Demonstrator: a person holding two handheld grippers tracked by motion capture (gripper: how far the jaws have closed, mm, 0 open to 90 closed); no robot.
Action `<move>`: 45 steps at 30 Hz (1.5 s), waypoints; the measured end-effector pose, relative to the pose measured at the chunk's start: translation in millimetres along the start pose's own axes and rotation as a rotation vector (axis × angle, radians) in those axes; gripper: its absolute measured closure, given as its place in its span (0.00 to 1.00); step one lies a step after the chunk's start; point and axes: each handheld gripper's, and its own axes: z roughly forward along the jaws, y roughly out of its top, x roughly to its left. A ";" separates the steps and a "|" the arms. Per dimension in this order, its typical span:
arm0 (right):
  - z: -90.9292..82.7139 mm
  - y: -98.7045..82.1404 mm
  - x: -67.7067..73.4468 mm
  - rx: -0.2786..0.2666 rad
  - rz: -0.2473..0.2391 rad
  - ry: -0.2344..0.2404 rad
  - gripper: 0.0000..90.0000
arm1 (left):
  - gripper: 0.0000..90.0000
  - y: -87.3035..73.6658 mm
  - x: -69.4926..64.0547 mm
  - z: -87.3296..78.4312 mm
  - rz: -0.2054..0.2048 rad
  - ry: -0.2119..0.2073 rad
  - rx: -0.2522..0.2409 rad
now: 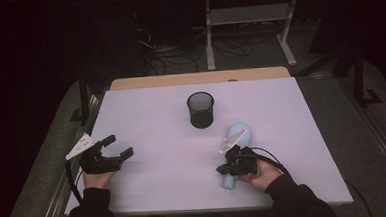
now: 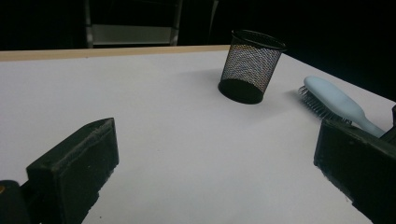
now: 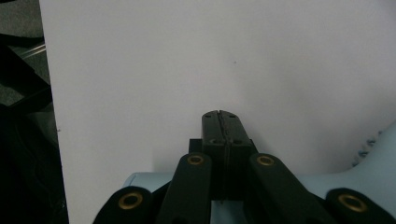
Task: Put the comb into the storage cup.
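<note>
A: Under the right tool, the light-blue hairbrush lies on the counter, handle beneath the jaws, which look fully closed. Whether they pinch the handle I cannot tell.

B: Left tool?

A: Wide, holding nothing. Mesh cup stands ahead of both.

B: Step: probably the grasp. The next move calls for a confirmed grip, then a lift towards the cup.

The hairbrush looked like smooth pale-blue plastic with a soft sheen, its bristles thin and dark. The cup was black wire mesh (fine and see-through), matt. The table top was flat, matt white, with a bare wood edge at the back. Both grippers' jaws looked matt black plastic, slightly rough.
</note>
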 end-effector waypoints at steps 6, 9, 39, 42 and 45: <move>-1.2 -2.7 1.2 0.018 -0.004 0.002 0.99 | 0.00 0.0 0.0 0.1 0.001 0.000 0.002; -2.5 -5.1 1.3 0.021 -0.004 0.003 0.99 | 0.00 -0.1 0.0 0.4 0.001 -0.002 0.004; -18.2 -29.4 -3.9 0.065 -0.008 -0.029 0.99 | 0.00 -0.1 0.3 0.7 0.005 -0.003 0.006; -20.7 -32.4 -5.6 0.068 -0.005 -0.037 0.99 | 0.00 -0.1 0.4 0.8 0.005 -0.003 0.007; -23.6 -35.6 -7.7 0.069 0.006 -0.044 0.99 | 0.00 -0.1 0.2 0.7 0.004 -0.003 0.006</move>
